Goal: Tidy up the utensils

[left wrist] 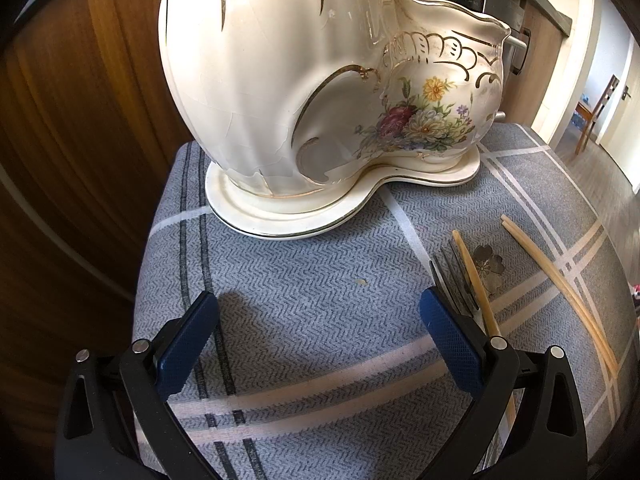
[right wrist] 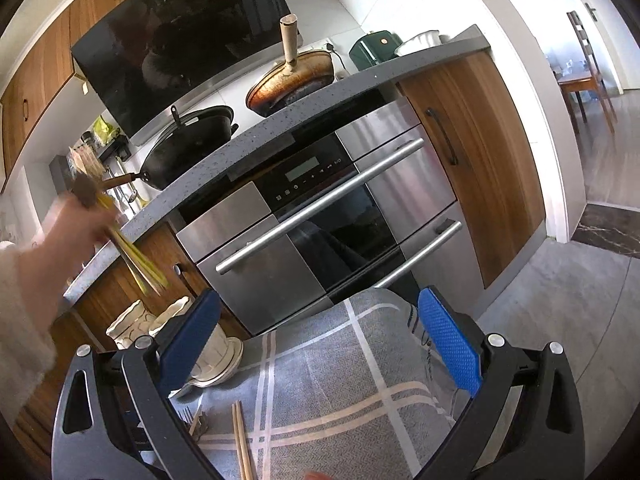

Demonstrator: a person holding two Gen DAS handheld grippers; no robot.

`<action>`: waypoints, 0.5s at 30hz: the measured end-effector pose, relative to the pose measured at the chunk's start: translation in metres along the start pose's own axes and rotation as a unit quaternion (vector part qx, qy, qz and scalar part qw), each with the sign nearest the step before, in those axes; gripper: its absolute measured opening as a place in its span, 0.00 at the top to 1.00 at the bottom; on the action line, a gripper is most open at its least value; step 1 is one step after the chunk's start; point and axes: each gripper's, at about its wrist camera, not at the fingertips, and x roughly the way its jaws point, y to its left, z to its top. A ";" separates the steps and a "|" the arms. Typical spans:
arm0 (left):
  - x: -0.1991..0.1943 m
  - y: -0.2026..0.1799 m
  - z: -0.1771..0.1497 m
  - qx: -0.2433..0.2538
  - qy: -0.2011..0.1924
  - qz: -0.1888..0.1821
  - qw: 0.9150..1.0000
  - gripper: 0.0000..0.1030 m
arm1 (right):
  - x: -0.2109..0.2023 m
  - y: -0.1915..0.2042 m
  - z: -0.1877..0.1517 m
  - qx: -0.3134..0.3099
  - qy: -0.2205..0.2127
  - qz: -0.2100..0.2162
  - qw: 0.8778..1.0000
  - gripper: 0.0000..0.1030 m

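Right now my left hand-held gripper (left wrist: 319, 320) hangs low over the table (left wrist: 304, 280), which is covered in a grey-blue checked cloth; its blue-padded jaws stand wide apart with nothing between them. Filling the upper middle of the left wrist view is a cream ceramic holder (left wrist: 320, 80) with gold trim and a flower print, standing on its matching saucer. At the lower right of that frame a fork (left wrist: 450, 276) lies just beside my right finger pad, with a single pale chopstick (left wrist: 476, 284) lying across it. A pair of chopsticks (left wrist: 560, 280) lies further right on the cloth, apart from the fork.

My right hand-held gripper (right wrist: 319, 326) is also spread open and empty, above the same cloth. In its view the ceramic holder sits at the lower left, partly behind my left finger, and the fork and the chopstick pair show at the bottom edge. At the left, a person's hand (right wrist: 60, 236), blurred, grips a bundle of yellowish sticks (right wrist: 132, 256) above the holder. An oven (right wrist: 320, 220) fills the middle.
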 end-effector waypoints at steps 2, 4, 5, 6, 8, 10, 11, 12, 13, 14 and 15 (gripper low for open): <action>0.001 0.000 0.000 0.000 0.000 0.000 1.000 0.04 | -0.004 -0.002 0.003 0.002 -0.011 -0.005 1.000 0.05; 0.000 0.000 0.000 0.000 0.000 0.000 1.000 0.04 | -0.010 -0.007 0.007 0.005 -0.029 -0.022 0.999 0.05; 0.000 0.000 0.000 0.000 0.000 0.000 1.000 0.04 | -0.013 -0.011 0.009 0.011 -0.041 -0.032 0.999 0.05; 0.001 -0.001 0.000 0.000 0.000 0.000 1.000 0.04 | -0.017 -0.016 0.011 0.019 -0.050 -0.041 0.998 0.05; 0.000 0.000 -0.001 0.000 0.000 0.001 1.000 0.04 | -0.020 -0.025 0.013 0.036 -0.059 -0.055 0.996 0.05; 0.001 -0.001 0.000 0.000 0.000 0.001 1.000 0.04 | -0.020 -0.033 0.014 0.049 -0.058 -0.065 0.995 0.05; 0.001 -0.001 -0.001 0.000 0.000 0.001 1.000 0.04 | -0.019 -0.035 0.013 0.053 -0.054 -0.066 0.995 0.05; 0.001 -0.001 -0.001 0.001 0.000 0.001 1.000 0.04 | -0.018 -0.037 0.013 0.052 -0.050 -0.067 0.995 0.05; 0.001 -0.001 -0.001 0.001 0.000 0.001 1.000 0.04 | -0.017 -0.037 0.012 0.050 -0.048 -0.068 0.995 0.05; 0.001 -0.001 -0.001 0.001 0.001 0.001 1.000 0.04 | -0.016 -0.037 0.012 0.046 -0.047 -0.071 0.995 0.05; 0.002 -0.001 0.000 0.001 0.001 0.001 1.000 0.04 | -0.015 -0.036 0.012 0.043 -0.047 -0.071 0.995 0.05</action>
